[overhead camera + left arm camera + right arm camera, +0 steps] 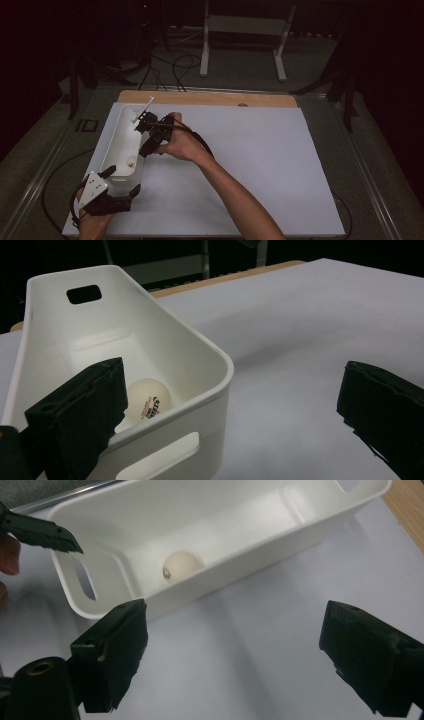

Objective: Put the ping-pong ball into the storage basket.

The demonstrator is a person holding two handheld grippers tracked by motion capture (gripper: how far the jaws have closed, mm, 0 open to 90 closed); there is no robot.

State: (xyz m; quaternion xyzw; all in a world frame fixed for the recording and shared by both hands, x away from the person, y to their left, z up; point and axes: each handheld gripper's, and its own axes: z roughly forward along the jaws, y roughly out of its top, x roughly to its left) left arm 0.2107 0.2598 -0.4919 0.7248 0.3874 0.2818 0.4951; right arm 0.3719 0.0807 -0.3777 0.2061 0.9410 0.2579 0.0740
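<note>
A long white bin (121, 142) lies on the left of the white mat. A white ping-pong ball (131, 161) with red print rests inside, near its close end; it is also in the left gripper view (147, 399) and the right gripper view (181, 566). My left gripper (123, 180) is open at the bin's near end (165, 340), one jaw over the inside and the other outside above the mat. My right gripper (145, 135) hovers open beside the bin's right wall (240, 575), nothing between its jaws. A left jaw tip (45, 532) reaches over the bin's end.
The white mat (260, 165) stretches wide to the right of the bin. A wooden table edge (200, 97) runs along the back. Beyond it are floor cables (175, 65) and a pale metal stand (240, 25). A thin white stick (147, 105) pokes up by the bin's far end.
</note>
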